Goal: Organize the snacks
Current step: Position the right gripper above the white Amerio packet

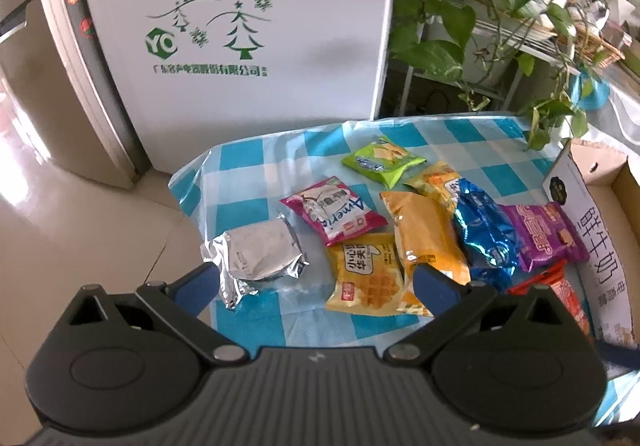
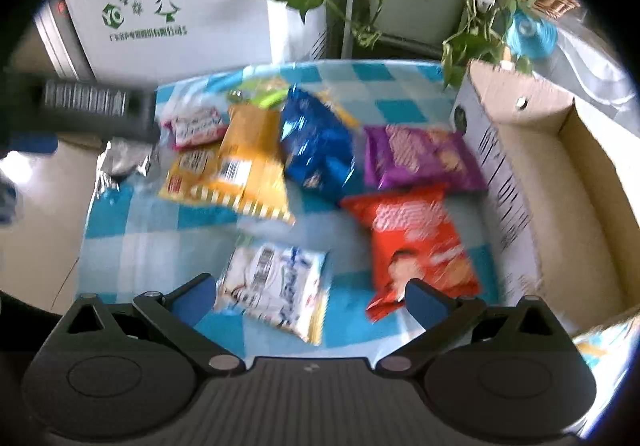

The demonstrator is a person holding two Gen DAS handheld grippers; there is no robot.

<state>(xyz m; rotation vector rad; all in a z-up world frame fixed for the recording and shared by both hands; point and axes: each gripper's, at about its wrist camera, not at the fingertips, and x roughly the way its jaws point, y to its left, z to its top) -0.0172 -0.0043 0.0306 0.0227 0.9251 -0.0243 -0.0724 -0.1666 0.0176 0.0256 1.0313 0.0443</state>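
Gathering the loose packets into the cardboard box [image 2: 532, 173] looks like the step in hand. The right hand-held gripper [image 2: 310, 296] hangs wide and empty over the checked surface [image 2: 160, 242], with the white packet [image 2: 276, 292] just ahead between its fingers and the red packet [image 2: 416, 242] beside the right finger, nearest the box. The left hand-held gripper [image 1: 314, 280] is likewise wide and empty, near the silver foil packet [image 1: 256, 258] and the yellow waffle packet [image 1: 366, 278]. Better to take the red one first, pinching across its flat middle rather than a crinkly sealed edge, and lift clear of the box wall.
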